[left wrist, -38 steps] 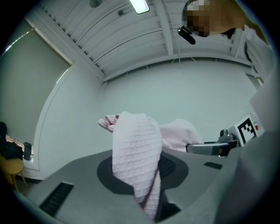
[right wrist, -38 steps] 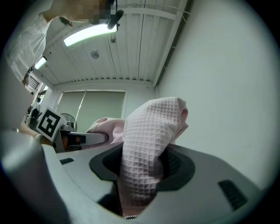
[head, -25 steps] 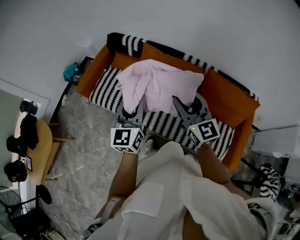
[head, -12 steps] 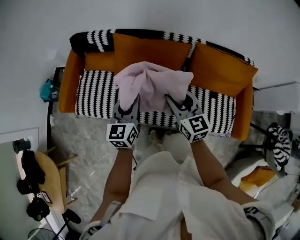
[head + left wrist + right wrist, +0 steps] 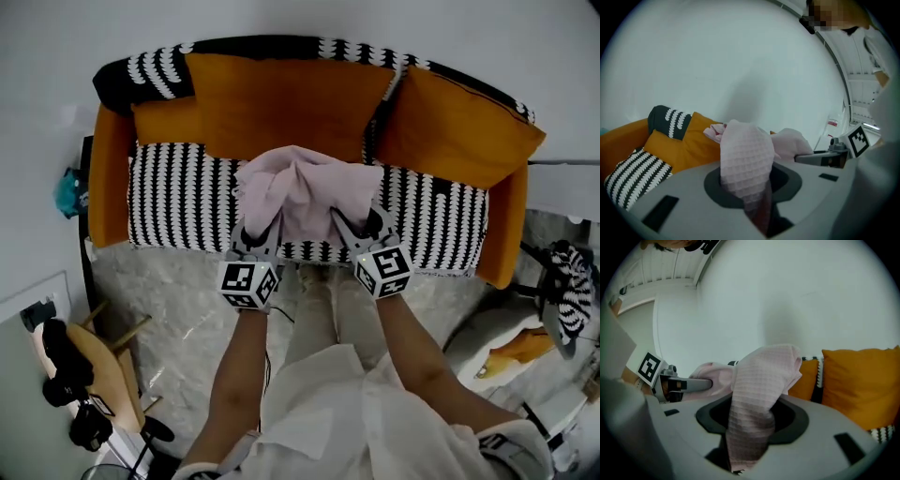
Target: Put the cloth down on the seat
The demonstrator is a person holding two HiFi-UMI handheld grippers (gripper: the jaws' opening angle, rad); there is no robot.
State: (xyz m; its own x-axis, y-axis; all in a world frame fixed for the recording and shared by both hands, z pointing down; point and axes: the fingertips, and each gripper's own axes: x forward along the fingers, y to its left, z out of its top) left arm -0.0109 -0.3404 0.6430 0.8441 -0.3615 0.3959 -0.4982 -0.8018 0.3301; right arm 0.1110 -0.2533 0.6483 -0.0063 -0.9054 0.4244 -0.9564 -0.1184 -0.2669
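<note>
A pale pink waffle-weave cloth (image 5: pixel 305 187) hangs bunched between both grippers above the sofa's black-and-white striped seat (image 5: pixel 183 202). My left gripper (image 5: pixel 259 223) is shut on the cloth's left part (image 5: pixel 746 161). My right gripper (image 5: pixel 357 221) is shut on its right part (image 5: pixel 757 399). In each gripper view the cloth rises out of the jaws and hides the fingertips. The sofa has orange back cushions (image 5: pixel 281 98) and orange arms. Whether the cloth touches the seat I cannot tell.
The sofa stands against a white wall. A second orange cushion (image 5: pixel 450 122) sits at the right. A marbled floor (image 5: pixel 178 328) lies in front. At the lower left stands a round wooden table (image 5: pixel 103 380) with dark items. Striped and orange items (image 5: pixel 562 291) lie on the floor right.
The view has swung so the sofa now sits square and centred. Both grippers still hold the cloth, which now looks lower and nearer the seat's front.
</note>
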